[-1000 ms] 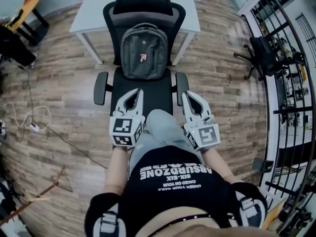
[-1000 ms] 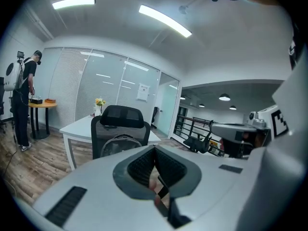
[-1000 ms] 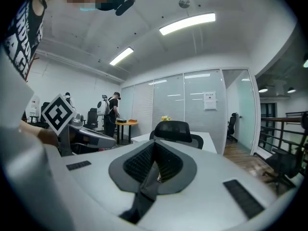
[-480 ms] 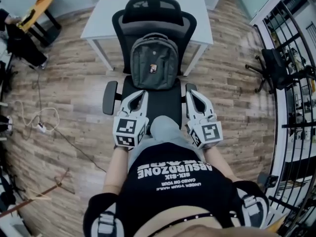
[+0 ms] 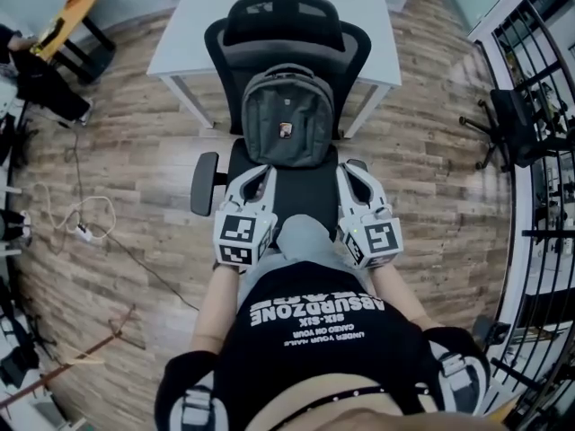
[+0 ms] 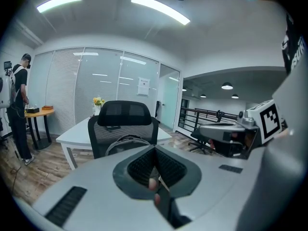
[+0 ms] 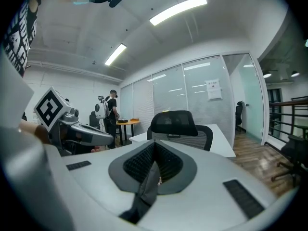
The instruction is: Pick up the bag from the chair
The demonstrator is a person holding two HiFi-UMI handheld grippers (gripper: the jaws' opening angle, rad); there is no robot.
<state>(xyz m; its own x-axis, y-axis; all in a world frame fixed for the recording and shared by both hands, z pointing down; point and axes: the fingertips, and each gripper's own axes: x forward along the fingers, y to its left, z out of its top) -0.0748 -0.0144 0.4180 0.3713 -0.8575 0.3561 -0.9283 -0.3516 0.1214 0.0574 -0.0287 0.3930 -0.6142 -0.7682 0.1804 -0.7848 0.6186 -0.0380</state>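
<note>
A grey backpack stands upright on the seat of a black office chair and leans on its mesh backrest. My left gripper hovers over the seat's front left, just short of the bag's lower left corner, with its jaws shut and empty. Over the front right of the seat, my right gripper is shut and empty too. In the left gripper view the bag's top peeks over the shut gripper. The right gripper view shows the chair's headrest above the shut gripper, and the bag is hidden there.
A white table stands right behind the chair. Armrests flank the seat. Cables lie on the wood floor at left, another chair and a railing at right. A person stands by a far desk.
The chair and bag have come nearer and more central in the head view. Both grippers have edged forward over the seat toward the bag, still shut.
</note>
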